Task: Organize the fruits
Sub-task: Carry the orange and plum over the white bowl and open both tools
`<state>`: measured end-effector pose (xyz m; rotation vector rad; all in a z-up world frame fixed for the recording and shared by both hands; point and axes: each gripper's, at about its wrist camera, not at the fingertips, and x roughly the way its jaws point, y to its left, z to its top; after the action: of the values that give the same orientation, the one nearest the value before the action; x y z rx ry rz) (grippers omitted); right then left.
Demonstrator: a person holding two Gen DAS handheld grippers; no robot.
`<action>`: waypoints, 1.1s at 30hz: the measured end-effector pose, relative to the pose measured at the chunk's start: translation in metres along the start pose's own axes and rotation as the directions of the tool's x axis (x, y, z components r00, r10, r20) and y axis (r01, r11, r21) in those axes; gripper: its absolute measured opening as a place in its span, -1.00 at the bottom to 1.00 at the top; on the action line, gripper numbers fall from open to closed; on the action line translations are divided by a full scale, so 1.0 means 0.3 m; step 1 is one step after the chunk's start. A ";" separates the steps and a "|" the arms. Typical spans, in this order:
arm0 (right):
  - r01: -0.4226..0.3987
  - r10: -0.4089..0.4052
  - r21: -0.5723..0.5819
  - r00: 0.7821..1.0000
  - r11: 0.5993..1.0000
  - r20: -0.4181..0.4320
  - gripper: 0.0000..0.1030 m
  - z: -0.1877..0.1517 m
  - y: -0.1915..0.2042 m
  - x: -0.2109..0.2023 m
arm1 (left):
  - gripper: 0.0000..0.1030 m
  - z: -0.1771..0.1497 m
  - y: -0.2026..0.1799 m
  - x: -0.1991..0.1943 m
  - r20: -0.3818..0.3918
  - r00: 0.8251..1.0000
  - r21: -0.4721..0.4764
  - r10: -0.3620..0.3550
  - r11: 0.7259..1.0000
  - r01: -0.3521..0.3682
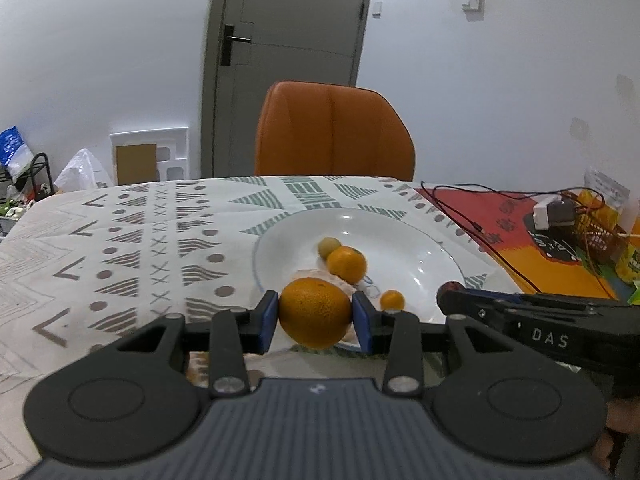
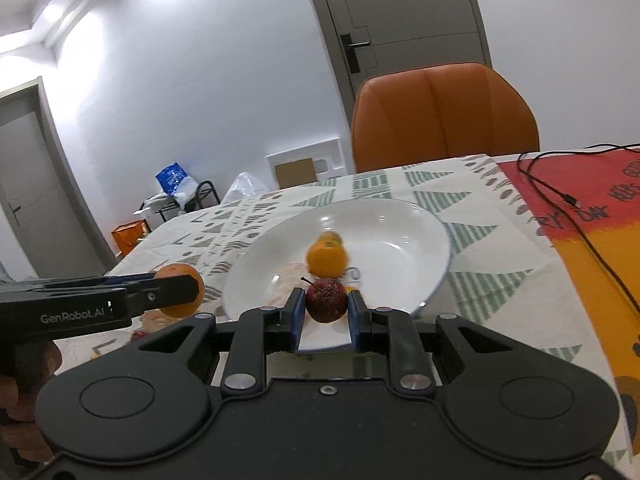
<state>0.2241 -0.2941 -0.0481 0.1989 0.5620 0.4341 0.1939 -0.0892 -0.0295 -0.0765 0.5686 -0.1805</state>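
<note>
My left gripper [image 1: 315, 314] is shut on a large orange [image 1: 315, 312] and holds it above the near left rim of the white plate [image 1: 416, 236]. On the plate lie a medium orange [image 1: 346, 264], a small green fruit [image 1: 329, 245] behind it and a tiny orange fruit [image 1: 392, 300]. My right gripper [image 2: 325, 307] is shut on a small dark red fruit [image 2: 326, 299] with a stem, above the plate's near rim [image 2: 436, 264]. In the right wrist view the left gripper [image 2: 176, 290] with its orange [image 2: 180, 276] is at the left. The right gripper [image 1: 450, 294] shows at the right in the left wrist view.
The table has a patterned white cloth [image 1: 132, 240] and a red and orange mat [image 1: 516, 232] at the right with black and red cables [image 1: 472, 220] and a small box of clutter [image 1: 560, 216]. An orange chair [image 1: 334, 132] stands behind the table.
</note>
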 end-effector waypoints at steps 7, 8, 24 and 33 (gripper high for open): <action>-0.007 0.007 0.032 1.000 0.999 0.008 -0.59 -0.002 -0.062 0.025 | -0.26 0.006 -0.070 0.063 -0.026 1.000 0.039 -0.011 0.999 0.012; -0.011 0.011 0.033 1.000 0.999 0.009 -0.58 -0.002 -0.068 0.030 | -0.25 0.007 -0.078 0.072 -0.031 0.999 0.043 -0.010 0.999 0.012; -0.020 0.016 0.122 0.999 0.992 0.034 -0.38 -0.024 -0.161 -0.031 | -0.18 0.022 -0.179 0.184 -0.072 0.997 0.089 -0.016 0.996 0.023; -0.033 0.030 0.124 0.999 0.992 0.026 -0.38 -0.030 -0.139 -0.018 | -0.18 0.025 -0.133 0.141 -0.072 0.997 0.075 0.011 0.997 -0.006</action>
<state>0.2292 -0.3332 -0.0654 0.3321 0.5628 0.4270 0.2271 -0.1361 -0.0407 0.0049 0.6334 -0.1963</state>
